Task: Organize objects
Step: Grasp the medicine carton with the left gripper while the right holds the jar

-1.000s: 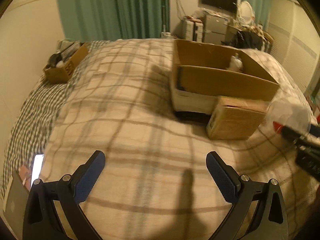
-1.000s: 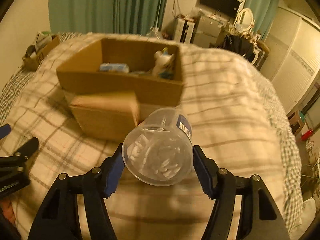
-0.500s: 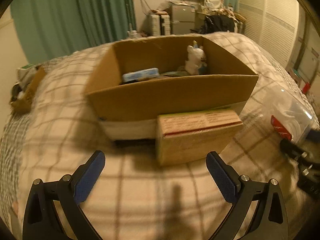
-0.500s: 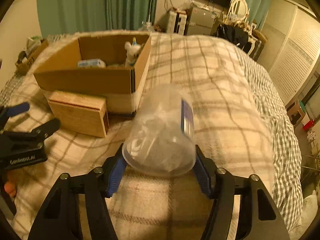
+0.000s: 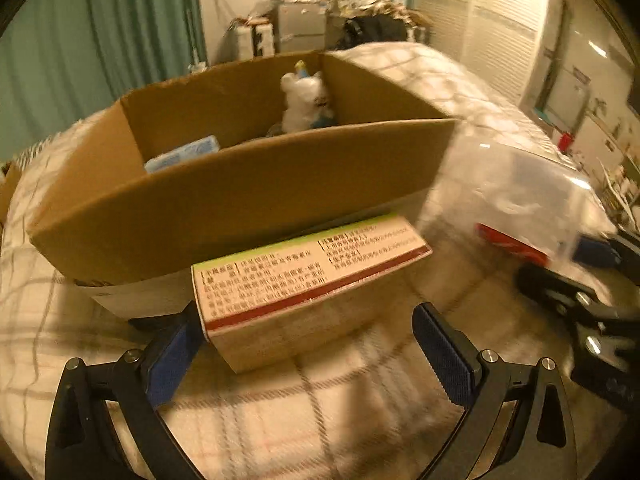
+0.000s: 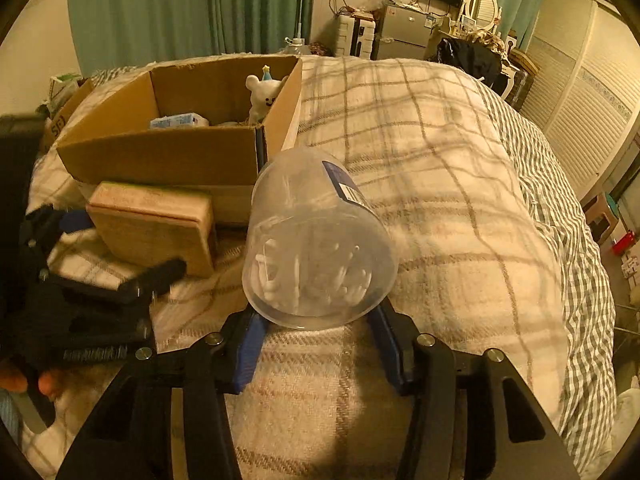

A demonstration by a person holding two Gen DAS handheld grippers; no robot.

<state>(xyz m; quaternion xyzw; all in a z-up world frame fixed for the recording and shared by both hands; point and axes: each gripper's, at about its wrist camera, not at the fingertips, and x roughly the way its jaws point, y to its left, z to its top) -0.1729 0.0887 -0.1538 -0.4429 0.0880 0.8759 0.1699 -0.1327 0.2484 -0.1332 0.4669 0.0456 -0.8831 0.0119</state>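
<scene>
Where plaid blanket (image 6: 440, 160) dimples: clear ribbed tub (image 6: 320, 240), boxy carton (image 5: 304, 276).

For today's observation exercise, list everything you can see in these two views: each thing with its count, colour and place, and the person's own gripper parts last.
cardboard box: one, brown, open, on the bed, left of centre.
plush toy: one, white, standing in the cardboard box's far right corner.
blue packet: one, blue and white, lying inside the cardboard box.
printed carton: one, tan with red stripe, on the bed against the cardboard box's front.
clear tub: one, transparent with white sticks inside, held above the blanket.
plaid blanket: one, cream with brown lines, covering the bed.
curtains: green, on the back wall.
left gripper: one, black with blue pads, jaws open around the printed carton's near end.
right gripper: one, black with blue pads, jaws shut on the clear tub.
</scene>
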